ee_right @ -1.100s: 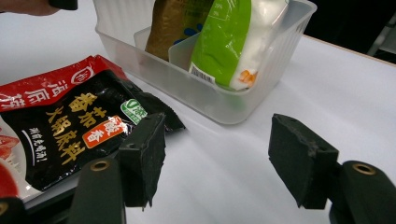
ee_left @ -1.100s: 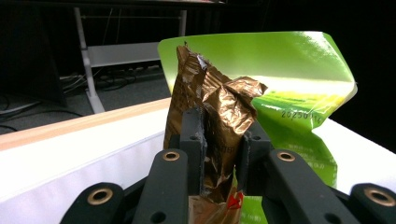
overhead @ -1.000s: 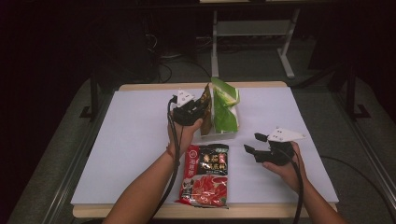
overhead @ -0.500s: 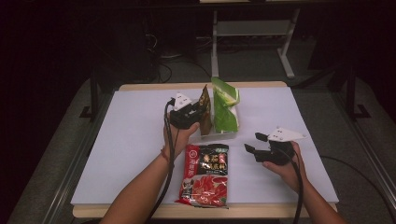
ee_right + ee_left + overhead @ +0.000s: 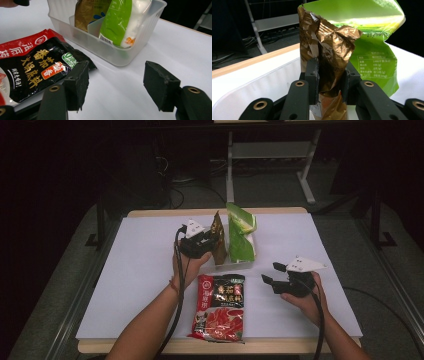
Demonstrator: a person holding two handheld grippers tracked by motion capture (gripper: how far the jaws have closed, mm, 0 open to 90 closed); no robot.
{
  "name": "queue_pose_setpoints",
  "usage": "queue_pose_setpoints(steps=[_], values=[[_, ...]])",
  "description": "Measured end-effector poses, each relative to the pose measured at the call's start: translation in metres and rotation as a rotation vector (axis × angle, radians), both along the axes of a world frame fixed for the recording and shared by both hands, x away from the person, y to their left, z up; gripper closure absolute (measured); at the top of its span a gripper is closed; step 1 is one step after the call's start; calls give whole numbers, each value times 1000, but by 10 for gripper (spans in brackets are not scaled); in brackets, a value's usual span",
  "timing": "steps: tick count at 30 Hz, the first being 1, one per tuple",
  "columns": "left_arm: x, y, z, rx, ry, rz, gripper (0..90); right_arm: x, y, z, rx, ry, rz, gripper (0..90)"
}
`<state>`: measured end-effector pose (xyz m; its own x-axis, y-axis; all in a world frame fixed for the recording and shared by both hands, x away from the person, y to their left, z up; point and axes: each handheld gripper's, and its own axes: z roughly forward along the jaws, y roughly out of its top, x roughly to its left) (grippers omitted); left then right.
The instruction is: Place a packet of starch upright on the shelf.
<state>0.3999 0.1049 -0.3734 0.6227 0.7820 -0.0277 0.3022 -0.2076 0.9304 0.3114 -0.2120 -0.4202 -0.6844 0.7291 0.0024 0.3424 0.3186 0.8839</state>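
Observation:
A gold foil packet (image 5: 218,237) stands upright in the left compartment of a clear plastic bin (image 5: 235,265), and my left gripper (image 5: 207,240) is shut on its crumpled middle (image 5: 329,50). A green packet (image 5: 241,237) stands in the compartment beside it, leaning against the gold one (image 5: 374,50). A red-and-black sauce packet (image 5: 220,307) lies flat in front of the bin. My right gripper (image 5: 271,272) hovers open over the table, right of that packet. In the right gripper view, its jaws (image 5: 116,82) frame bare table, with the bin (image 5: 120,53) just beyond and the sauce packet (image 5: 37,67) to the left.
A white sheet (image 5: 140,270) covers the table, with a wooden edge (image 5: 150,347) at the front. A divider splits the bin. A white metal frame (image 5: 270,155) stands on the dark floor behind the table.
My left gripper has sunk slightly toward the bin with the gold packet in it. The right gripper has barely moved.

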Motion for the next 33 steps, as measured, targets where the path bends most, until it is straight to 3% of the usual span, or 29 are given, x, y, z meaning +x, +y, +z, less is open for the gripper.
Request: queue_pose_setpoints(steps=[9,19,33], values=[[-1,2,3,34,5,-16,694,0,0,-1,-2,2,6,366],[-4,10,11,63,4,-70,655,3,1,-5,-3,21,6,365],[-8,25,11,80,13,-112,617,6,0,-6,2,30,4,365]])
